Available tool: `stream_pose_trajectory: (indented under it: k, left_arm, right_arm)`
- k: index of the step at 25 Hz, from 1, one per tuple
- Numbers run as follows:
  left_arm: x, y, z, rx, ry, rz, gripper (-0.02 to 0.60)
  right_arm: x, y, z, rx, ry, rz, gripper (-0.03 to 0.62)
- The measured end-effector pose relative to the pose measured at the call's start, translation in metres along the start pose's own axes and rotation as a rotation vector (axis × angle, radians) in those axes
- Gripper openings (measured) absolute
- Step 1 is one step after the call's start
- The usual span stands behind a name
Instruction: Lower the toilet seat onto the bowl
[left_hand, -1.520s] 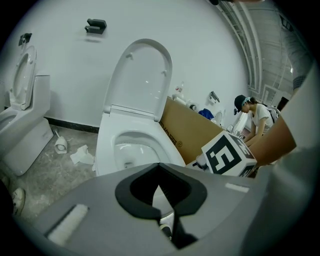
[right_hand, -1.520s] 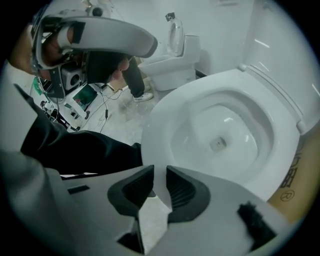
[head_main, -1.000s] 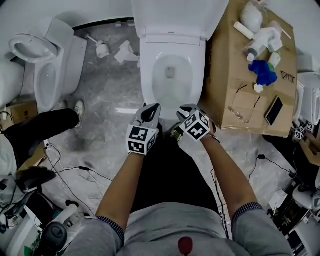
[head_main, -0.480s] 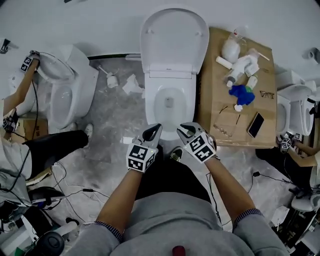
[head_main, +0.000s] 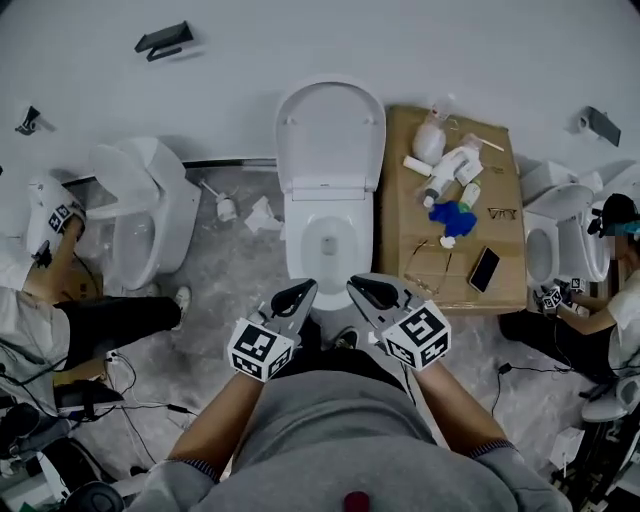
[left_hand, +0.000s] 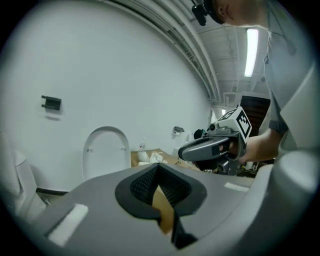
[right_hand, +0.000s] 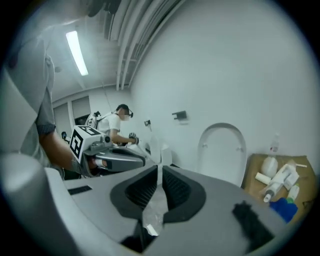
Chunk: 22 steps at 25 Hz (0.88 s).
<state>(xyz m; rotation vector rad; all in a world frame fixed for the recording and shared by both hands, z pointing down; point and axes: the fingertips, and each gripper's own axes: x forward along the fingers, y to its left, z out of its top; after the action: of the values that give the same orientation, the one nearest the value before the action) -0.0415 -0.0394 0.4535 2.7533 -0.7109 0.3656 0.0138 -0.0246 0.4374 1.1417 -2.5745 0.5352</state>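
A white toilet stands ahead with its seat and lid (head_main: 330, 135) raised upright against the wall over the open bowl (head_main: 300, 235). The raised seat also shows in the left gripper view (left_hand: 104, 152) and the right gripper view (right_hand: 222, 150). Both grippers hover side by side short of the bowl's front rim, touching nothing. My left gripper (head_main: 297, 296) (left_hand: 157, 167) is shut with its tips meeting and nothing held. My right gripper (head_main: 366, 291) (right_hand: 159, 167) is closing, with a narrow slit between its pads and nothing in it.
A cardboard box (head_main: 420, 270) right of the toilet carries bottles (head_main: 450, 165), a blue cloth (head_main: 455, 218), a phone (head_main: 484, 269) and glasses. A second toilet (head_main: 140, 215) stands at the left. Other people work at the left (head_main: 40, 300) and right (head_main: 620, 290). Cables (head_main: 130, 400) lie on the floor.
The head view has tilted up, so more wall and the whole raised seat show. Both grippers now sit lower in the frame and slightly farther apart. The right jaws have narrowed.
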Motion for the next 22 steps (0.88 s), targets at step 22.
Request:
stream_pose_trajectory:
  k: [22]
  left_arm:
    - [-0.025, -0.075, 0.153, 0.180, -0.220, -0.115, 0.009]
  right_arm:
    - [-0.091, 0.038, 0.136, -0.177, -0.348, -0.067, 0.015]
